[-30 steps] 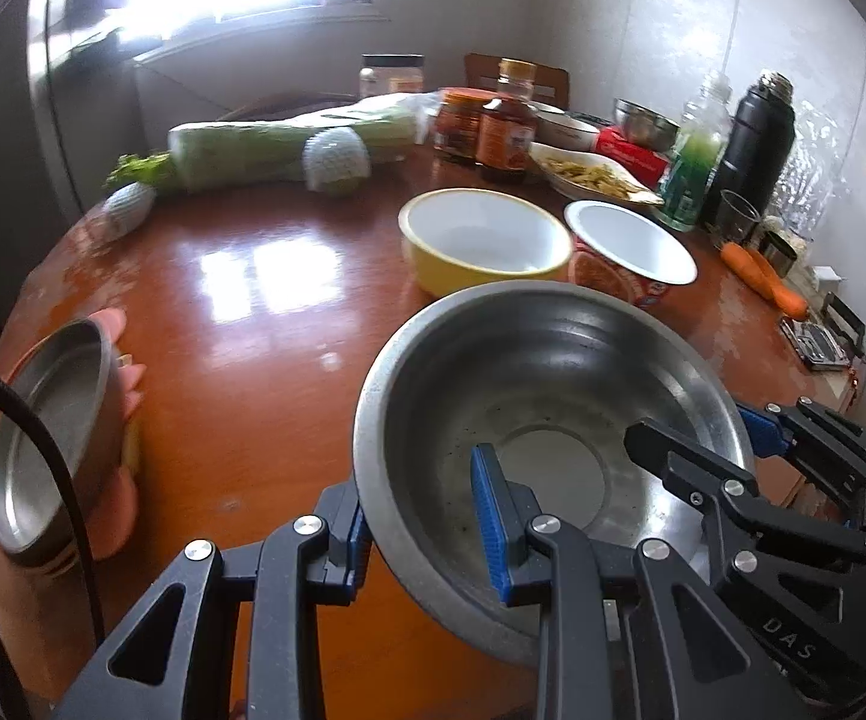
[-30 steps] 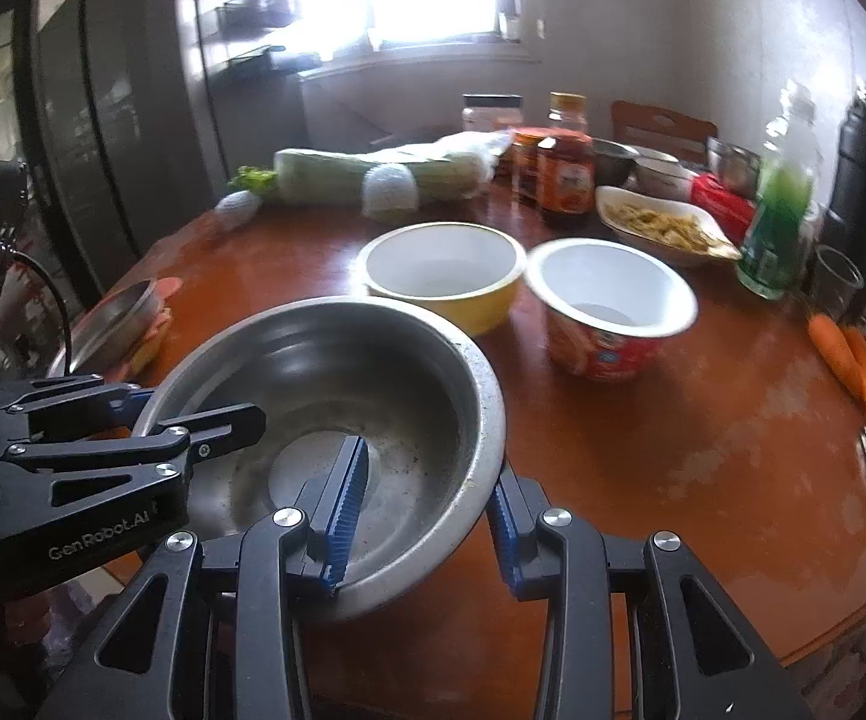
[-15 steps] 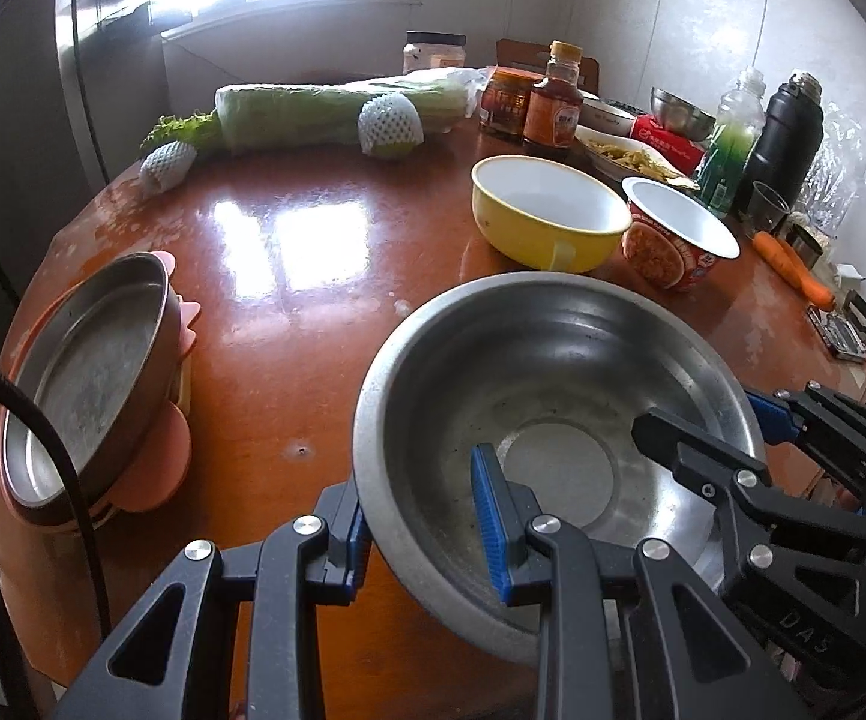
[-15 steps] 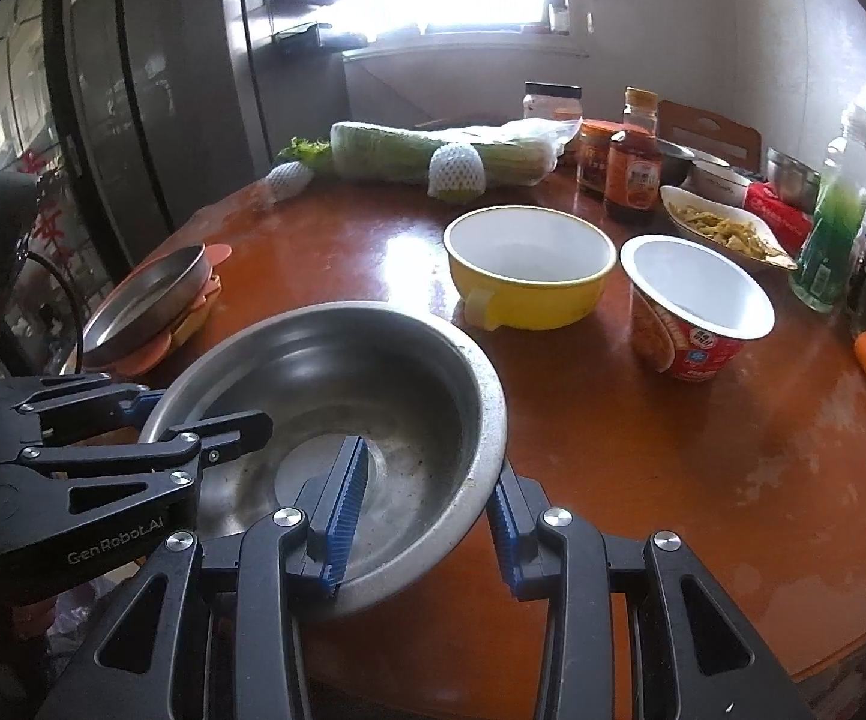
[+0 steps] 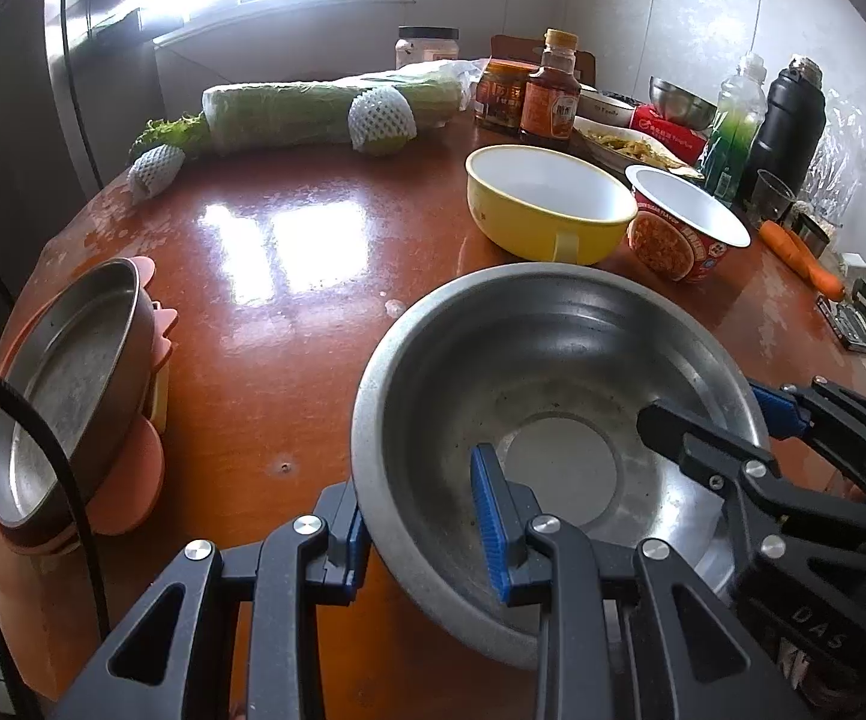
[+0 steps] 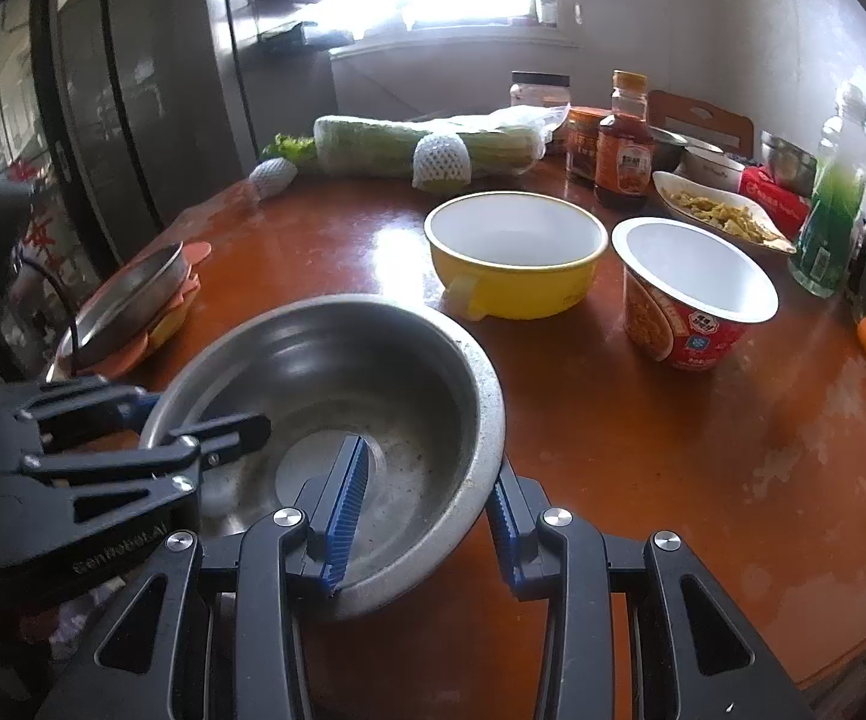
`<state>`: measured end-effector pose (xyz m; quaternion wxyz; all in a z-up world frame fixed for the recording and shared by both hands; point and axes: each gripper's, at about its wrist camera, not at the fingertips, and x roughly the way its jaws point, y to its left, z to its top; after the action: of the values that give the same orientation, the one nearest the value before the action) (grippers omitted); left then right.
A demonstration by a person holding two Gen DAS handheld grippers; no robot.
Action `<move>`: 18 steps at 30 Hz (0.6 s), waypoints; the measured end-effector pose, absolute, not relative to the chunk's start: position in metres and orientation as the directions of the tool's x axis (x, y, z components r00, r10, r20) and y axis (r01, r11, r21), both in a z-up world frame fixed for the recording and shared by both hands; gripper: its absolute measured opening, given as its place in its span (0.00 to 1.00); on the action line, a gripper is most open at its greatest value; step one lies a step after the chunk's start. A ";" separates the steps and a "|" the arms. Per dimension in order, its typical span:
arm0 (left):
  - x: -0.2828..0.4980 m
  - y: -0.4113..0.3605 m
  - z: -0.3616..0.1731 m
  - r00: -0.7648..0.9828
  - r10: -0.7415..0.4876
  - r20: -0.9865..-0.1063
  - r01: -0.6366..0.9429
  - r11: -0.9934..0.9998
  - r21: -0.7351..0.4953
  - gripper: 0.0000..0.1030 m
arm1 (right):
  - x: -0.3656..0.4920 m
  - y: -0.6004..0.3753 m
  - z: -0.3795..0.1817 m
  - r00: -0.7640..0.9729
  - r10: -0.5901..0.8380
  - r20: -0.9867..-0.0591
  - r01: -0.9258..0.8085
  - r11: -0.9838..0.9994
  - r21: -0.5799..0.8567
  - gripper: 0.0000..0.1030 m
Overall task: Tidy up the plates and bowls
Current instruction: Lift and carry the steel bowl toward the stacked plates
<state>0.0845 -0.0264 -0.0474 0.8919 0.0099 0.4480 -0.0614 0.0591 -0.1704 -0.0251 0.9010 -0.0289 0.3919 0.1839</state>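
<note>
A large steel bowl (image 5: 553, 384) (image 6: 336, 372) is held above the brown table by both grippers. My left gripper (image 5: 420, 522) is shut on its near-left rim; it also shows in the right wrist view (image 6: 204, 420). My right gripper (image 6: 426, 504) is shut on the bowl's right rim and shows in the left wrist view (image 5: 715, 414). A steel plate (image 5: 66, 384) (image 6: 126, 300) lies on pink plates (image 5: 132, 480) at the table's left edge. A yellow bowl (image 5: 547, 204) (image 6: 517, 252) and a red noodle cup (image 5: 685, 222) (image 6: 697, 294) stand beyond.
Wrapped cabbage (image 5: 324, 108), sauce jars (image 5: 547, 96), a dish of food (image 6: 721, 210), a green bottle (image 5: 733, 120), a black flask (image 5: 787, 114) and carrots (image 5: 799, 246) line the table's far and right sides. A cable (image 5: 66, 480) crosses the steel plate.
Both grippers have carried the steel bowl leftwards and back; the plate stack at the left edge has come fuller into view, and the yellow bowl and cup have shifted right.
</note>
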 end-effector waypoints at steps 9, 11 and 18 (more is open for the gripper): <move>0.083 -0.024 -0.043 0.606 -0.082 -0.791 0.102 0.995 -0.025 0.31 | 0.058 -0.171 -0.023 0.628 0.315 -0.712 -0.350 0.931 0.103 0.42; 0.082 -0.023 -0.041 0.609 -0.082 -0.789 0.100 0.995 -0.026 0.32 | 0.058 -0.171 -0.022 0.628 0.321 -0.709 -0.350 0.930 0.111 0.42; 0.079 -0.021 -0.034 0.627 -0.080 -0.775 0.093 0.995 -0.028 0.39 | 0.056 -0.174 -0.016 0.642 0.314 -0.700 -0.337 0.935 0.110 0.50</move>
<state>0.0794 -0.0208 -0.0338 0.9018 0.0071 0.4294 -0.0479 0.0559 -0.1740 -0.0163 0.9059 -0.0151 0.3833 0.1795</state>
